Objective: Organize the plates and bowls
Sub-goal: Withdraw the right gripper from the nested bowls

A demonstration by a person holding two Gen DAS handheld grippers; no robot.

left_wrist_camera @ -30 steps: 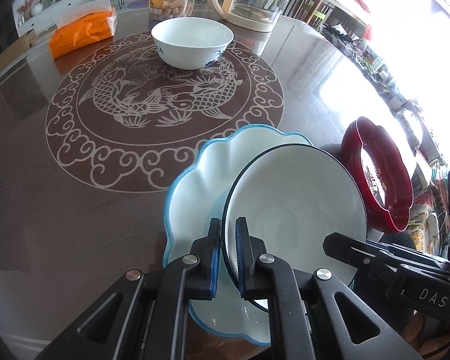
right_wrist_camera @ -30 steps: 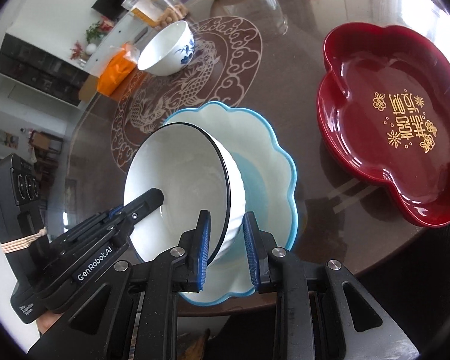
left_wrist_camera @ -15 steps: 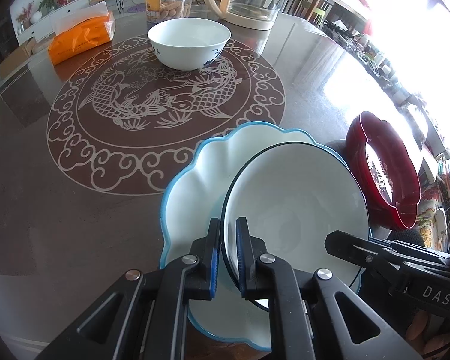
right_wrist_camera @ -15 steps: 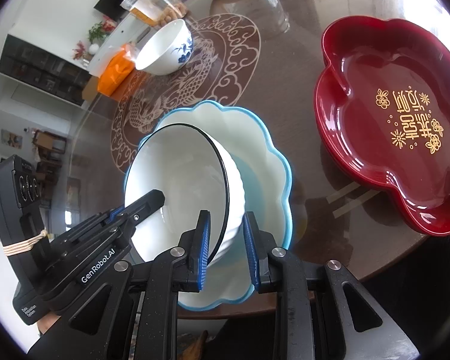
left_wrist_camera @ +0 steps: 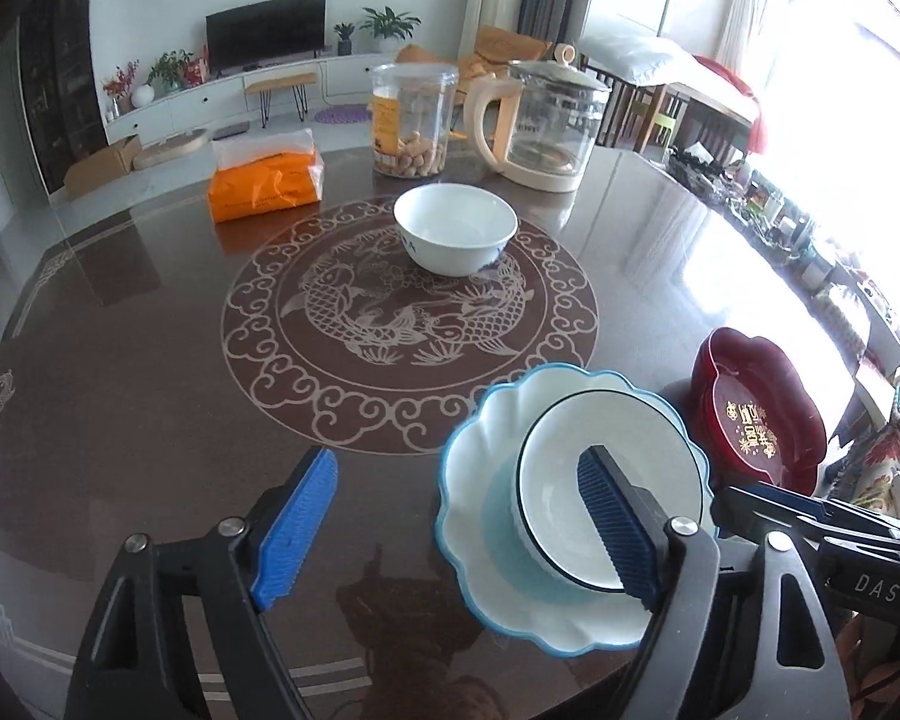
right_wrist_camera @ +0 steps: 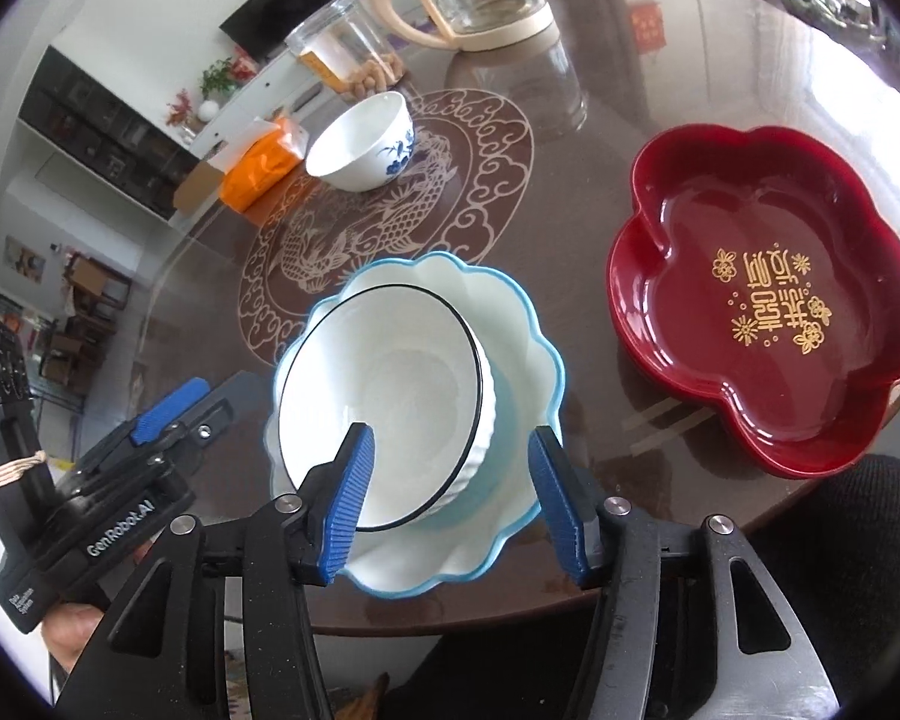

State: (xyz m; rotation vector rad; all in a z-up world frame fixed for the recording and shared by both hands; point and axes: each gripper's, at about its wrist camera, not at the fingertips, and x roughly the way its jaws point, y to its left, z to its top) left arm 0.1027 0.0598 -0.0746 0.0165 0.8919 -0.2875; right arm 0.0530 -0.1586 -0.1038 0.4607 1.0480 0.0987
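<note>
A white bowl with a black rim [left_wrist_camera: 594, 468] [right_wrist_camera: 414, 384] rests inside a blue-edged scalloped plate [left_wrist_camera: 480, 480] [right_wrist_camera: 510, 324] near the table's front edge. My left gripper [left_wrist_camera: 462, 522] is open and lifted back; its right finger stands over the bowl. My right gripper [right_wrist_camera: 456, 486] is open, its fingers straddling the bowl's near side without gripping it. A white bowl with blue flowers [left_wrist_camera: 455, 234] [right_wrist_camera: 363, 141] stands on the fish medallion. A red flower-shaped tray [left_wrist_camera: 756, 414] [right_wrist_camera: 768, 324] lies to the right.
An orange tissue pack [left_wrist_camera: 264, 180], a clear jar of nuts [left_wrist_camera: 411, 120] and a glass kettle [left_wrist_camera: 546, 123] stand at the table's far side. The brown round table [left_wrist_camera: 120, 396] has a carved fish medallion in the middle.
Both grippers have opened and let go of the black-rimmed bowl, which now sits flat in the blue-edged plate. The left gripper has pulled back and up.
</note>
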